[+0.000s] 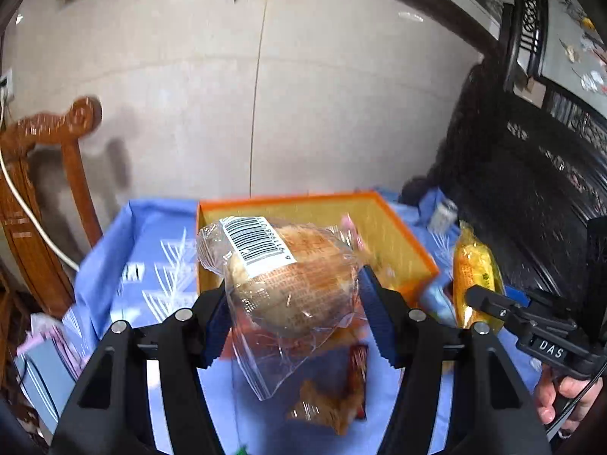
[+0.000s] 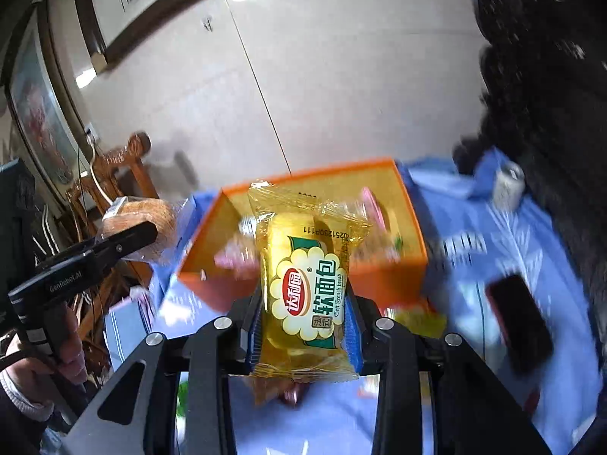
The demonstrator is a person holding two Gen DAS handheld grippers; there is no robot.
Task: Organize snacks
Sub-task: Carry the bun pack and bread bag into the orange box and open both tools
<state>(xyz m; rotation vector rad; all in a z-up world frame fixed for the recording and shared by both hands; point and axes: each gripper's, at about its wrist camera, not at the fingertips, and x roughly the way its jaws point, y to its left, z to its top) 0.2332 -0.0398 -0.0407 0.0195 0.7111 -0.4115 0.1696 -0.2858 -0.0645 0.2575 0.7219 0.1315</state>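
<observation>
My left gripper (image 1: 294,303) is shut on a round bun in clear wrap (image 1: 292,280) with a barcode label, held above the blue cloth just in front of the orange box (image 1: 402,227). My right gripper (image 2: 303,303) is shut on a yellow soft-bread packet (image 2: 303,288), held up in front of the same orange box (image 2: 379,284). The box holds several small pink-wrapped snacks (image 2: 373,204). The right gripper (image 1: 474,299) with its yellow packet (image 1: 472,269) shows at the right of the left wrist view; the left gripper's finger and bun (image 2: 151,220) show at left in the right wrist view.
A blue patterned cloth (image 1: 159,265) covers the table. An orange-red snack packet (image 1: 334,394) lies below the bun. A dark flat object (image 2: 519,322) and a white cup (image 2: 508,185) sit at the right. A wooden chair (image 1: 49,189) stands left; dark carved furniture (image 1: 531,189) right.
</observation>
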